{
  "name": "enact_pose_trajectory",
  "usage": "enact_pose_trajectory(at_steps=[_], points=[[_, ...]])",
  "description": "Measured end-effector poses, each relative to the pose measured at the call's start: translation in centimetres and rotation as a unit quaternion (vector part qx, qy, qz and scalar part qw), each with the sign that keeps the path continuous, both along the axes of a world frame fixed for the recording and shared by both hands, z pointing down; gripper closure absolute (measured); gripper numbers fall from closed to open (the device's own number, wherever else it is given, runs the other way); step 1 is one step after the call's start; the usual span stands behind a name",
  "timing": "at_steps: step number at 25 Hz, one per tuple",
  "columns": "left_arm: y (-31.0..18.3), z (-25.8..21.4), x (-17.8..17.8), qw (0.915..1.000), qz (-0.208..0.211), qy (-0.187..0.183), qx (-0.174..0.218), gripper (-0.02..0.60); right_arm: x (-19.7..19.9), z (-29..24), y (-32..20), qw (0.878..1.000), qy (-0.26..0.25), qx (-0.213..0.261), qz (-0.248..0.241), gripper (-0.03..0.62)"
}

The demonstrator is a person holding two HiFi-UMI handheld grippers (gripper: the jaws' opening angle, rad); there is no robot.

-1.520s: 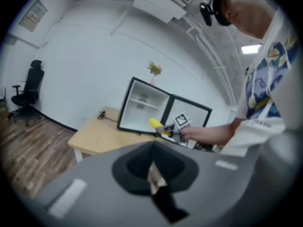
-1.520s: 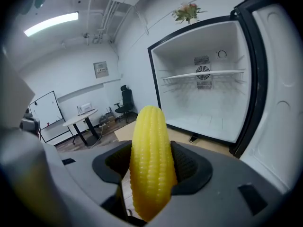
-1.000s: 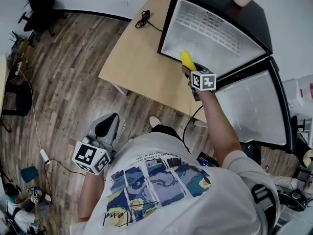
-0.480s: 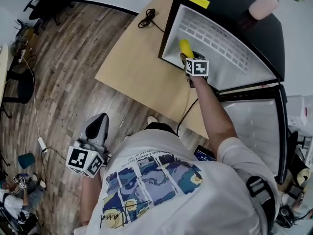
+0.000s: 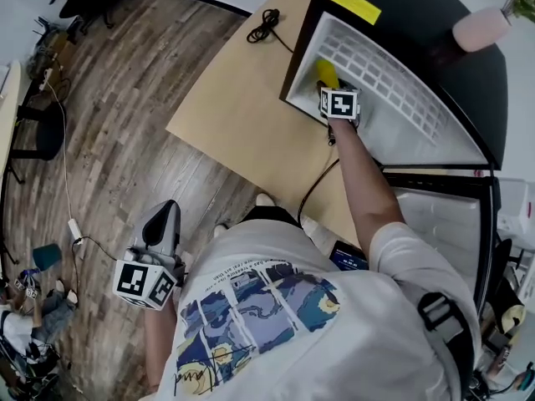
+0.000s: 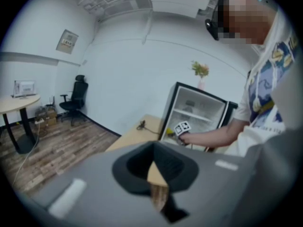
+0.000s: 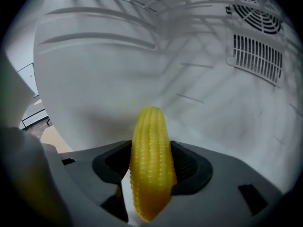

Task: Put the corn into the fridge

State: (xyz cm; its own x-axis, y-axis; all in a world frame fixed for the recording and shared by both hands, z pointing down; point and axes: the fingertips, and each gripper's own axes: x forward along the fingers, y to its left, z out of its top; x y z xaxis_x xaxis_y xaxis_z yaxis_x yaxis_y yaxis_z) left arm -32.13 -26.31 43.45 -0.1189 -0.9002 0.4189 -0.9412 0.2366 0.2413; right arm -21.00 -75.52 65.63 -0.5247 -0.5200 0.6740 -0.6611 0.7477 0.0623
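Inside the fridge (image 5: 418,15): we see the right gripper (image 5: 329,88) clamped on the corn (image 5: 326,73), with white walls all round it.
Since a second ago: the cob has gone from the fridge's front lip to deeper in the compartment.
Left gripper (image 5: 163,222): low at the person's side over the wooden floor, jaws together, nothing between them.
Writing: a yellow label (image 5: 349,1) on the fridge top; we cannot read it.
Count: one corn, one fridge, two grippers, one black cable (image 5: 266,25) by the table's (image 5: 242,115) far edge.
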Motion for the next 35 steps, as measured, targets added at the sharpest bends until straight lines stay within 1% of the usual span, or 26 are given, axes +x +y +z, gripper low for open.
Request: enact_pose_trajectory(at_steps=[6, 13, 24, 26, 29, 35], points=[[-0.1, 0.0, -0.4, 1.0, -0.009, 0.002, 0.001, 0.572, -0.5, 0.1, -0.8, 1.0, 0.011, 0.023, 0.002, 0.356], [-0.1, 0.0, -0.4, 1.0, -0.009, 0.002, -0.001, 0.572, -0.7, 0.3, -0.7, 0.999, 0.02, 0.041, 0.0, 0.356], [-0.6, 0.0, -0.2, 0.9999, 0.015, 0.0, -0.002, 0.572, -0.5, 0.1, -0.7, 0.999, 0.01, 0.052, -0.007, 0.352], [-0.7, 0.0, -0.2, 0.9998, 0.019, 0.0, -0.001, 0.572, -0.4, 0.2, -0.7, 0.999, 0.008, 0.046, -0.006, 0.345], [-0.5, -0.1, -0.2, 0.9997, 0.026, 0.0, 0.0, 0.572, -0.1, 0.2, -0.1, 0.999, 0.006, 0.04, -0.005, 0.338], [0.2, -0.1, 0.0, 0.999, 0.043, 0.007, 0.006, 0.572, 0.8, -1.1, 1.2, 0.999, 0.001, 0.05, 0.001, 0.336]])
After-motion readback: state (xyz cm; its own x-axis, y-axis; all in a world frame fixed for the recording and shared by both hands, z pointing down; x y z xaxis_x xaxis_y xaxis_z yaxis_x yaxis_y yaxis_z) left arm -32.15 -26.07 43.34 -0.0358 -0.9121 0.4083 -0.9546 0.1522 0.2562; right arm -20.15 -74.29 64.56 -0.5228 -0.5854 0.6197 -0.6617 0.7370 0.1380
